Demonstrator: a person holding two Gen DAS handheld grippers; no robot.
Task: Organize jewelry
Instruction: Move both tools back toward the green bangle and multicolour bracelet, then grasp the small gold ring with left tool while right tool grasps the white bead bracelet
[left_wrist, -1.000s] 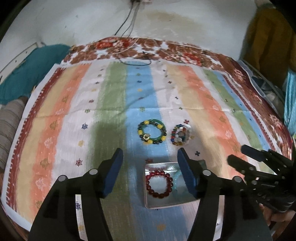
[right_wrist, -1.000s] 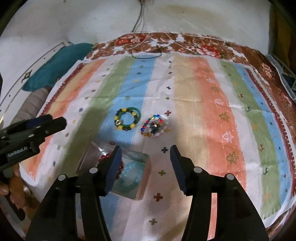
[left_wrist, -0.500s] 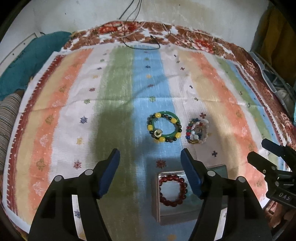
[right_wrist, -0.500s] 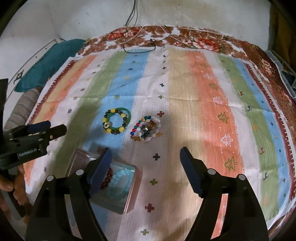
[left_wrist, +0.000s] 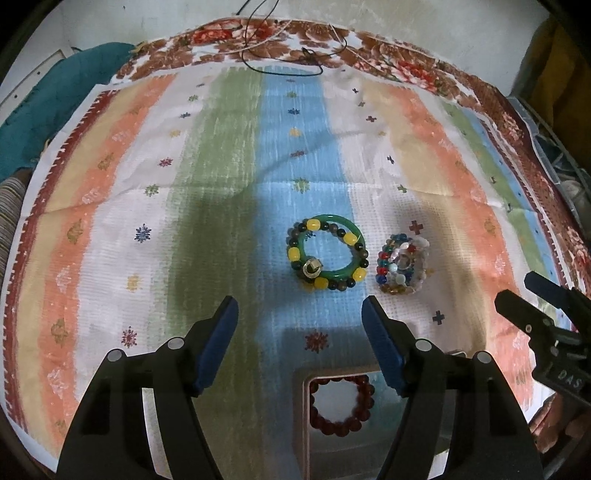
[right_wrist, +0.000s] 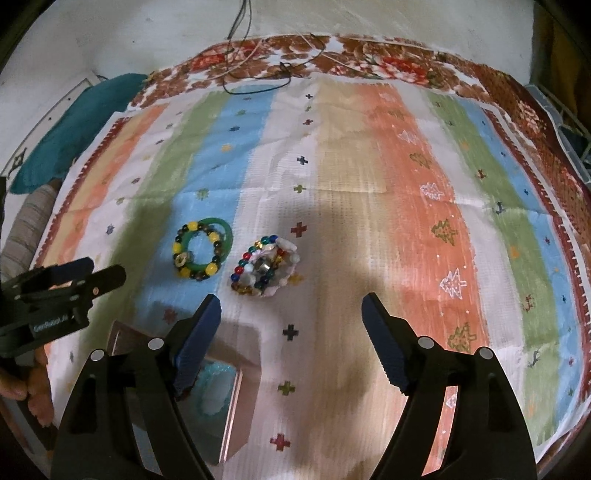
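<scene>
Bracelets are the matter, and the clear box (left_wrist: 301, 413) at the near edge of the striped cloth (left_wrist: 229, 155) serves as the landmark. Left of the box hangs the left hand-held gripper (left_wrist: 299, 341), jaws spread wide and empty. Straight beyond the box lies the green bangle (left_wrist: 327, 254), flat, ringed with a yellow-and-dark bead bracelet and a small metal charm; it sits dead ahead of the left gripper, the nearer one, I judge. Beyond and right of the box sits the multicoloured bead cluster (right_wrist: 264, 271), heaped, just beside the bangle but apart. Inside the box rest a dark red bead bracelet (left_wrist: 341, 404) and a pale turquoise one (right_wrist: 214, 387). Right of the box, the right hand-held gripper (right_wrist: 291, 339) gapes open, holding nothing.
</scene>
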